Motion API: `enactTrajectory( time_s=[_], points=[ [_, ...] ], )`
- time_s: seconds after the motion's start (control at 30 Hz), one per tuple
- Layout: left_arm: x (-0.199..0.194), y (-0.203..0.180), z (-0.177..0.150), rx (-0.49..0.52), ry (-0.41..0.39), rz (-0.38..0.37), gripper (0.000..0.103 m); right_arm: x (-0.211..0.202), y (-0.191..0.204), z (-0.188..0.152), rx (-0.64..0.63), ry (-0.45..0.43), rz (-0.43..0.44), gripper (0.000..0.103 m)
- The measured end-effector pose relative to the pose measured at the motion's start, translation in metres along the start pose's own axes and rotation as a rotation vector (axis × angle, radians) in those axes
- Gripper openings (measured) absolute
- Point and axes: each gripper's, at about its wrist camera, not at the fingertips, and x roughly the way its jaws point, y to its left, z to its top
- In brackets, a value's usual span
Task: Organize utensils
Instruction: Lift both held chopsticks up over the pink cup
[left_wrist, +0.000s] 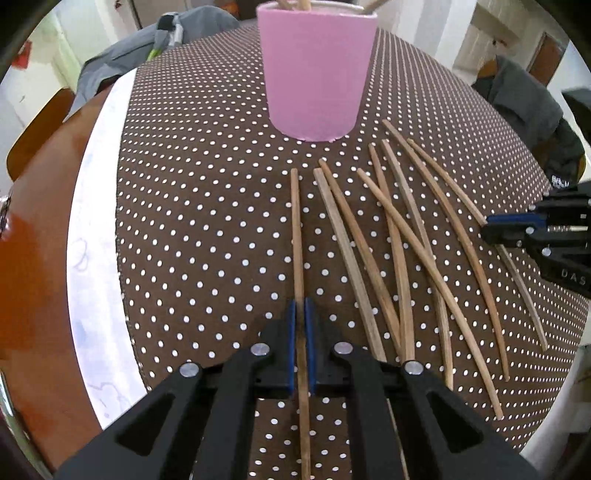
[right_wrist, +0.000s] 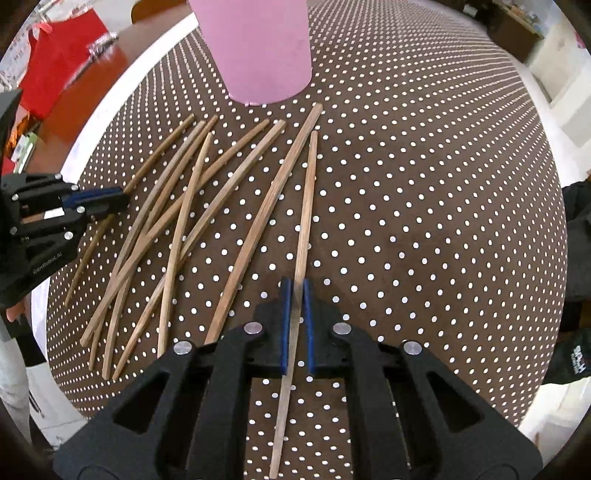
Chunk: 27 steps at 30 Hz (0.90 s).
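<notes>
Left claw (left_wrist: 300, 343) clamped on one wooden chopstick (left_wrist: 296, 236), right claw (right_wrist: 296, 325) clamped on another chopstick (right_wrist: 306, 206). Remaining loose chopsticks (left_wrist: 406, 236) scattered on the polka-dot table (left_wrist: 207, 229), just before the pink cup (left_wrist: 314, 70) holding more sticks.

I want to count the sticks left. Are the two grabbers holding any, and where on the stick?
Yes. The left gripper pinches one chopstick near its lower half; the right gripper pinches another chopstick likewise.
</notes>
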Motion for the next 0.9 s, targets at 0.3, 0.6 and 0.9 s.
enactTrajectory(
  time_s=[0.3, 0.6, 0.9],
  points=[
    [0.002, -0.002, 0.007, 0.034, 0.025, 0.009, 0.005, 0.012, -0.004, 0.019, 0.004, 0.029, 0.016, 0.007],
    [-0.035, 0.004, -0.012, -0.029, -0.212, -0.056, 0.005, -0.012, -0.023, -0.014, 0.029, -0.2, 0.097, 0.006],
    [-0.112, -0.003, -0.003, -0.057, -0.597, -0.112, 0.005, -0.079, -0.014, -0.021, 0.014, -0.556, 0.137, 0.006]
  ],
)
